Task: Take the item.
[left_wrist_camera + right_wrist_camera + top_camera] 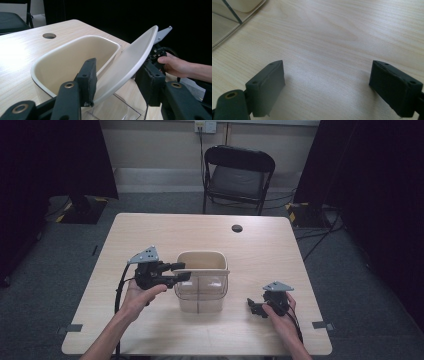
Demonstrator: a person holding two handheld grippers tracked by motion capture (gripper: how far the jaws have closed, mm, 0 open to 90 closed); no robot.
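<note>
Bin [201, 285]: clear-sided with a cream rim, at the centre of the wooden table [150, 232].
Lid [127, 63]: cream, tilted up over the bin's opening.
Left gripper [117, 82]: at the bin's 9 o'clock, jaws part-open with the lid's edge between them.
Right gripper [327, 87]: at the bin's 4 o'clock, low over bare table, jaws wide apart, holding nothing.

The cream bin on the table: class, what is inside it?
The cream bin shows bare inner walls, with nothing visible inside. Its raised lid, between the left gripper's jaws, covers the near part, and the bottom is out of sight.
</note>
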